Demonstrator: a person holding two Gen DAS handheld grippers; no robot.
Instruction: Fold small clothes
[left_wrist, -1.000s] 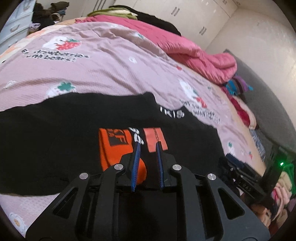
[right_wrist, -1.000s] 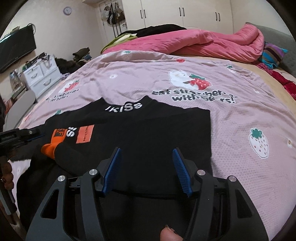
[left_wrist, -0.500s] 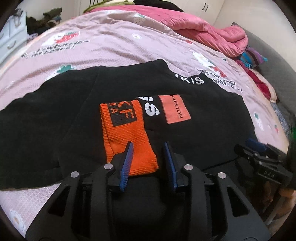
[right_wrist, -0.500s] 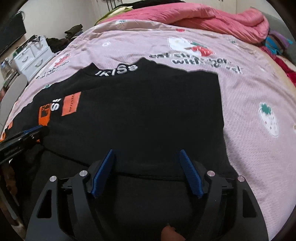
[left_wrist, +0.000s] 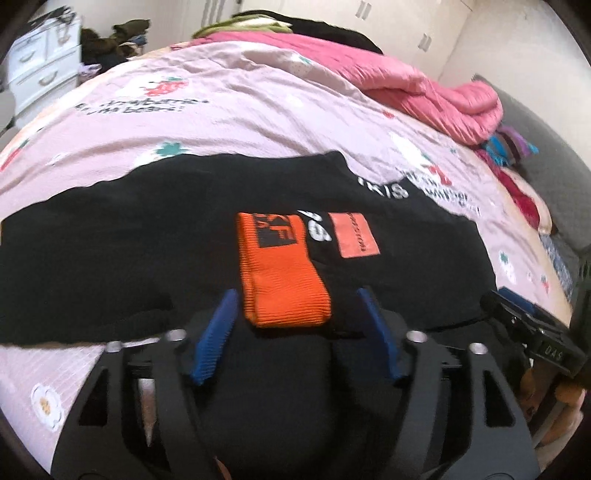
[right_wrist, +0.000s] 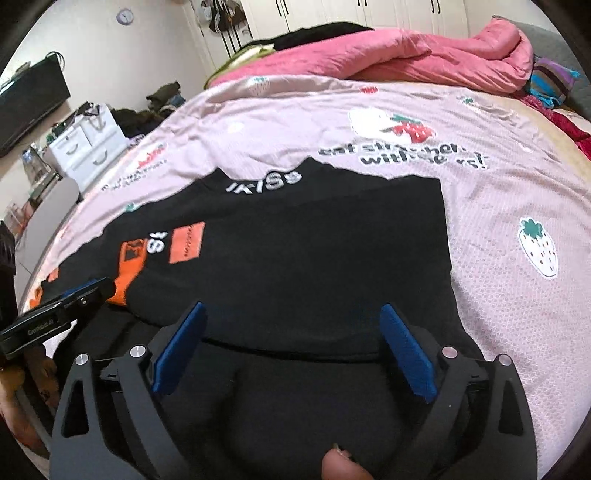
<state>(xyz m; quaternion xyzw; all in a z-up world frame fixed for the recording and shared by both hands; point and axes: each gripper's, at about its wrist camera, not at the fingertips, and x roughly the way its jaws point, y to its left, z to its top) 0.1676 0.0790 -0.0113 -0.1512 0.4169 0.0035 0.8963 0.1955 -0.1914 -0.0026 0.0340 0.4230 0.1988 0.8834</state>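
Note:
A black sweatshirt (left_wrist: 129, 240) (right_wrist: 314, 251) with white lettering and an orange patch lies spread on the bed. Its orange cuff (left_wrist: 280, 273) (right_wrist: 127, 273) is folded onto the body. My left gripper (left_wrist: 297, 299) hangs just short of the cuff's near end, its jaws opening and the pads clear of the cloth. In the right wrist view my right gripper (right_wrist: 291, 314) hovers over the shirt's near fold, jaws opening wide with only flat cloth below them. Each gripper also shows at the edge of the other's view, the right gripper (left_wrist: 524, 317) and the left gripper (right_wrist: 74, 299).
The bed wears a pink strawberry-print cover (left_wrist: 221, 118) (right_wrist: 498, 221). A rumpled pink quilt (left_wrist: 424, 88) (right_wrist: 406, 55) lies at the far side. A white drawer unit (right_wrist: 85, 147) and dark clutter stand on the floor to the left. A grey headboard (left_wrist: 546, 133) rises at the right.
My left gripper let go of the orange cuff, opened and drew back from it, leaving the cuff flat on the shirt. My right gripper's jaws spread wider over the black cloth.

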